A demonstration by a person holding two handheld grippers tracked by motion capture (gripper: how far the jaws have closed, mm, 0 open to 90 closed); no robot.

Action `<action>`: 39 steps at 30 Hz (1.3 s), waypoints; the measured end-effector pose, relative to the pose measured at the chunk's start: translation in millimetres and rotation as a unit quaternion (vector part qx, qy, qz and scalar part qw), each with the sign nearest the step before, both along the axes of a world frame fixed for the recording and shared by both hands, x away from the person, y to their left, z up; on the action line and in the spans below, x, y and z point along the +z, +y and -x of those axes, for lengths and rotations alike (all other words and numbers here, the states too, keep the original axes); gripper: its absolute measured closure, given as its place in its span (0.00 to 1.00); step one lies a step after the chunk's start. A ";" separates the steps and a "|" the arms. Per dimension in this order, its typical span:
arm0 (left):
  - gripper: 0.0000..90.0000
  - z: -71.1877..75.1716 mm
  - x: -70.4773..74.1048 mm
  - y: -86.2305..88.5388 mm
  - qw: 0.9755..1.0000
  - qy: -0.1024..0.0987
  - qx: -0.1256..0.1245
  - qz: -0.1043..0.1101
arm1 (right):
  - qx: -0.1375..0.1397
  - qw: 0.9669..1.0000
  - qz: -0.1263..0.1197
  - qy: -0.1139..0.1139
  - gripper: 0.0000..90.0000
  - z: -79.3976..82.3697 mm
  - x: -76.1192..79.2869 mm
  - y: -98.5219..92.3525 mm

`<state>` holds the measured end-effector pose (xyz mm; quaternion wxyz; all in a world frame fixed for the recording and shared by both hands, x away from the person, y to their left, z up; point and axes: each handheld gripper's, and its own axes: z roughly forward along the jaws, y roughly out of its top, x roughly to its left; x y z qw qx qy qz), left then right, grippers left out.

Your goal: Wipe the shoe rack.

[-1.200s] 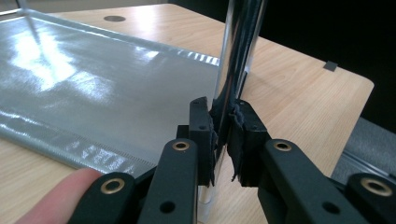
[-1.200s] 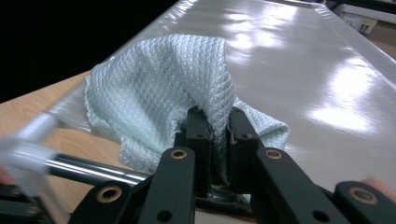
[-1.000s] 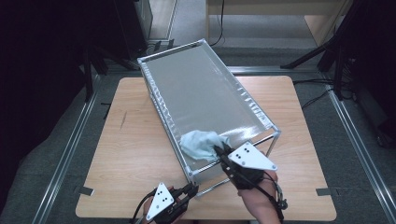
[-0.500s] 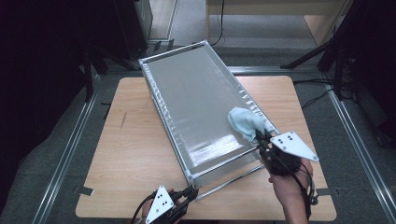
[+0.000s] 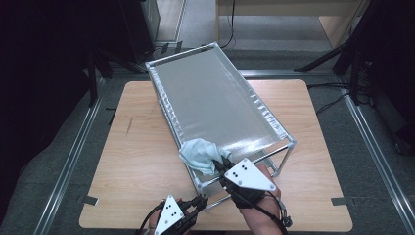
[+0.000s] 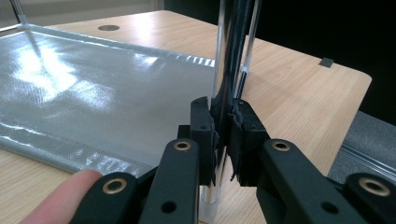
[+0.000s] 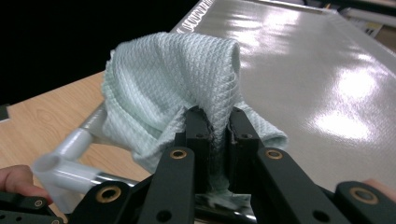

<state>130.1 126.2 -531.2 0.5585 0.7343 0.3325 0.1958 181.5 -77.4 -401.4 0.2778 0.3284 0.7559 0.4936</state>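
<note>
**Cloth on near-left corner of rack top, both grippers clamped**

Cloth: pale mint, waffle-weave, bunched into a lump. Sits on the silver sheet at the near end of the rack, by its near-left corner. Right gripper has its jaws pressed together on a fold of the cloth; in the right gripper view the fabric drapes over both black jaws and hides their tips.

Rack frame: chrome tube, rectangular, set diagonally across the table. The sheet stretched over it is glossy grey with a fine weave and a stitched hem along the edges. A white plastic corner joint shows just left of the cloth.

Left gripper: jaws pinched on a vertical chrome leg of the rack at its near corner, pads tight against the tube on both sides.

Pose: right hand comes in from the bottom edge, gripper angled forward and left toward the cloth, grey three-cornered plate on top. Left hand low at the table's near edge, gripper pointing right toward the leg.

Table: light wood laminate, rounded corners. Dark floor and metal rails around it.
</note>
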 end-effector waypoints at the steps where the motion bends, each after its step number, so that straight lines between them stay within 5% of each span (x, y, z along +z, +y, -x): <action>1: 0.91 0.0 0.0 0.0 1.000 0.000 0.000 0.000 | 0.000 1.000 0.000 0.000 0.92 0.0 0.0 0.0; 6: 0.91 0.0 0.4 0.6 1.000 0.001 0.002 -0.002 | -0.058 0.998 0.001 -0.002 0.91 -19.5 1.1 -37.9; 12: 0.91 -0.5 0.6 0.0 1.000 0.003 0.003 -0.001 | -0.128 0.991 -0.032 0.009 0.91 -38.6 1.4 -91.0; 15: 0.91 -1.0 1.2 0.1 1.000 0.006 0.003 0.000 | -0.137 0.990 -0.025 0.002 0.91 -36.3 -0.9 -82.6; 22: 0.91 -1.7 1.2 -0.4 1.000 0.008 0.004 0.001 | -0.053 0.998 -0.018 0.005 0.91 -14.6 -3.8 -29.9; 23: 0.91 -1.7 1.2 -0.4 1.000 0.008 0.004 0.001 | -0.053 0.998 -0.018 0.005 0.91 -14.6 -3.8 -29.9; 24: 0.91 -1.7 0.8 0.0 1.000 0.007 0.003 0.002 | -0.019 1.000 -0.018 0.000 0.91 -5.7 -3.5 -14.0; 27: 0.91 -1.4 0.9 0.6 1.000 0.007 0.005 0.002 | 0.017 1.000 -0.015 -0.005 0.90 2.4 -3.4 0.9; 32: 0.91 -1.6 0.8 0.8 1.000 0.005 0.004 0.000 | 0.024 0.999 -0.027 0.005 0.90 -1.9 -1.3 -7.7; 35: 0.91 -1.5 0.8 0.9 1.000 0.006 0.004 0.000 | 0.004 1.000 -0.027 0.005 0.90 -5.4 1.2 -19.9; 38: 0.91 -1.8 0.6 1.0 1.000 0.007 0.003 0.003 | -0.054 0.998 0.005 -0.026 0.90 -11.0 8.7 -49.6; 39: 0.91 -1.8 0.6 1.0 1.000 0.007 0.003 0.003 | -0.054 0.998 0.005 -0.026 0.90 -11.0 8.7 -49.6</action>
